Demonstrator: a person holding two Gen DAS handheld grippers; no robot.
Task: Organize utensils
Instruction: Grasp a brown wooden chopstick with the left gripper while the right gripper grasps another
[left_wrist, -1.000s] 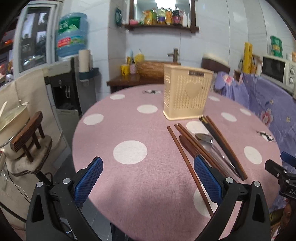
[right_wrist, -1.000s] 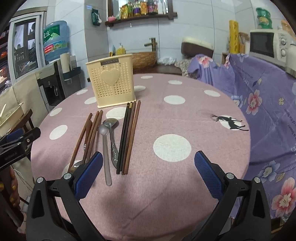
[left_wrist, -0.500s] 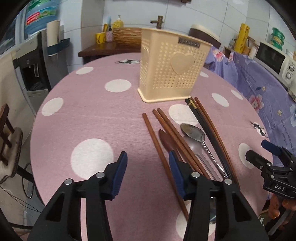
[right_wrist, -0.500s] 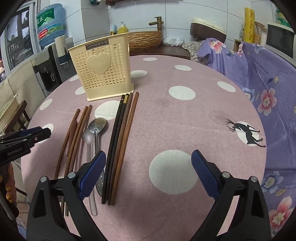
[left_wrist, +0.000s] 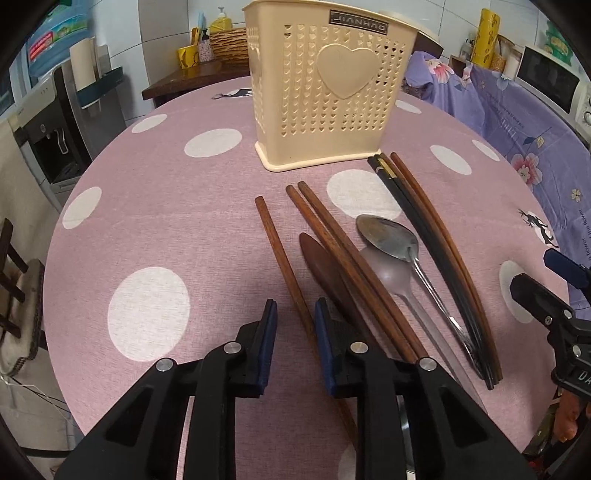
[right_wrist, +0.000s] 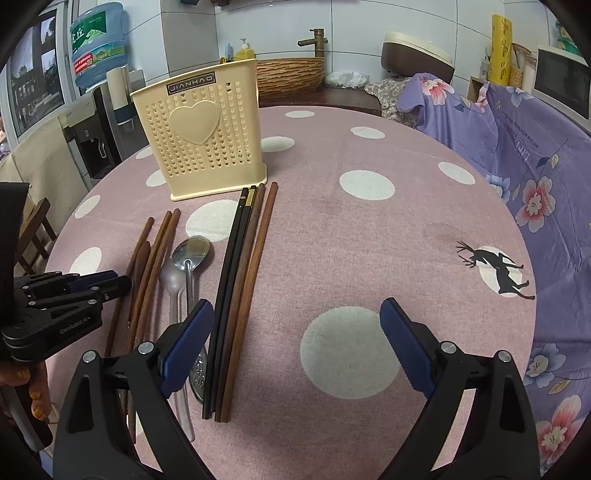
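Several utensils lie in a loose row on the pink dotted tablecloth (left_wrist: 166, 229), handles toward the person and far ends toward the cream perforated holder (left_wrist: 325, 92), which stands upright just beyond them; nothing shows inside it from either view, so the sorting looks barely begun. Leftmost is a single brown chopstick (left_wrist: 284, 273), a little apart from its neighbours, likely why it is picked first: clear cloth on its left gives a finger room to land. Left gripper (left_wrist: 293, 334) has just been closing, jaws now narrow, straddling that chopstick low over the cloth; a sliver of gap shows on each side, so the pads seem not yet to press it, though I cannot be sure. Next right: a wooden spoon (left_wrist: 325, 273), a brown chopstick pair (left_wrist: 351, 266), two metal spoons (left_wrist: 391, 243) with bowls overlapping, then a bundle of black and brown chopsticks (left_wrist: 436, 236) whose far tips lie just beside the holder's base. Right gripper (right_wrist: 295, 339) hangs with jaws wide and nothing held, its left finger over the spoon handles and the dark bundle's near end beside it, probably waiting its turn. Thin stick flat on cloth: a pinch may roll or skid it.
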